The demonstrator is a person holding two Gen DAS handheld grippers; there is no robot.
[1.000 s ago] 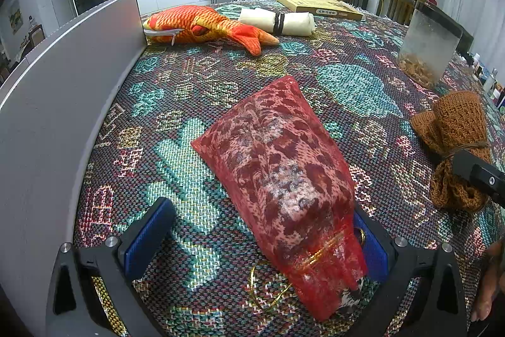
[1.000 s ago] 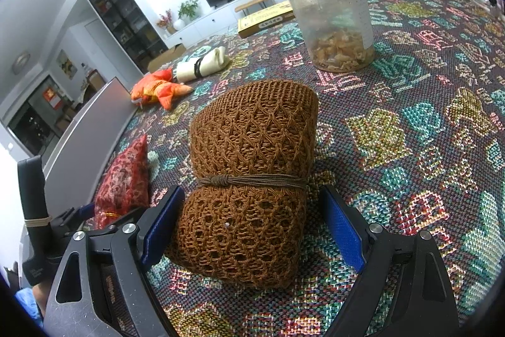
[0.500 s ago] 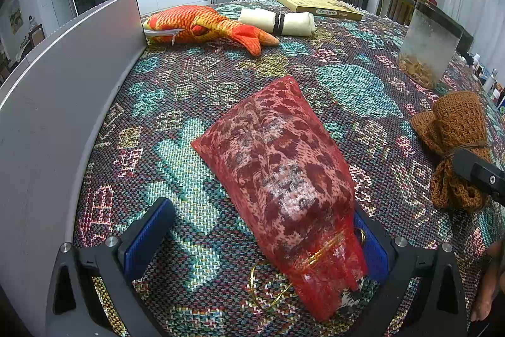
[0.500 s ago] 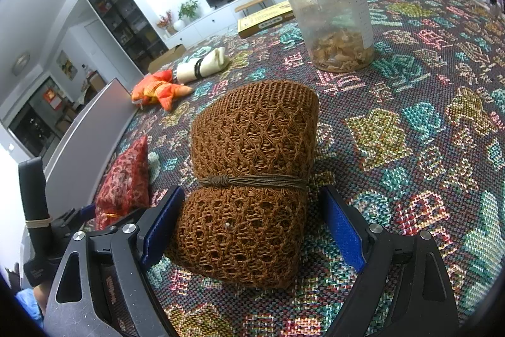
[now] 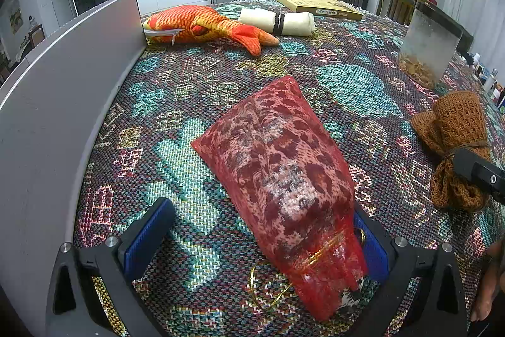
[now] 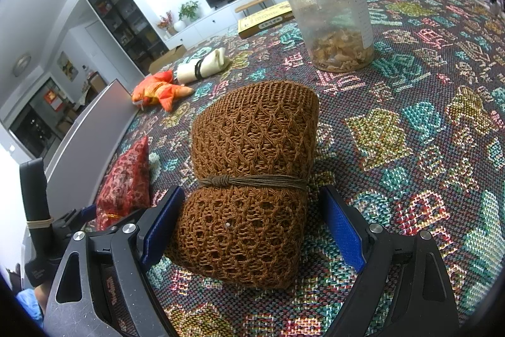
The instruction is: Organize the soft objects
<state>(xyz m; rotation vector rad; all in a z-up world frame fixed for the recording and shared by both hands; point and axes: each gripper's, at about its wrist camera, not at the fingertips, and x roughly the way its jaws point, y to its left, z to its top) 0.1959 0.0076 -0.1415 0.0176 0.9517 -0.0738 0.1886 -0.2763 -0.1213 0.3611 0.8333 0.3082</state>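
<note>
A red patterned pouch (image 5: 277, 169) tied with gold cord lies on the woven cloth between the wide-open jaws of my left gripper (image 5: 258, 236); its tied end rests against the right pad. A brown knitted bundle (image 6: 252, 176) tied with cord lies between the open jaws of my right gripper (image 6: 252, 229); the left pad touches it, the right pad stands apart. The bundle also shows in the left wrist view (image 5: 454, 144), the pouch in the right wrist view (image 6: 126, 179). An orange plush fish (image 5: 202, 26) and a rolled cream cloth (image 5: 277, 21) lie at the far side.
A grey upright panel (image 5: 63, 103) runs along the left edge. A clear lidded jar (image 6: 328, 21) with dried pieces stands beyond the bundle. A flat yellow box (image 5: 318, 7) lies at the far edge. A patterned woven cloth (image 5: 195, 75) covers the surface.
</note>
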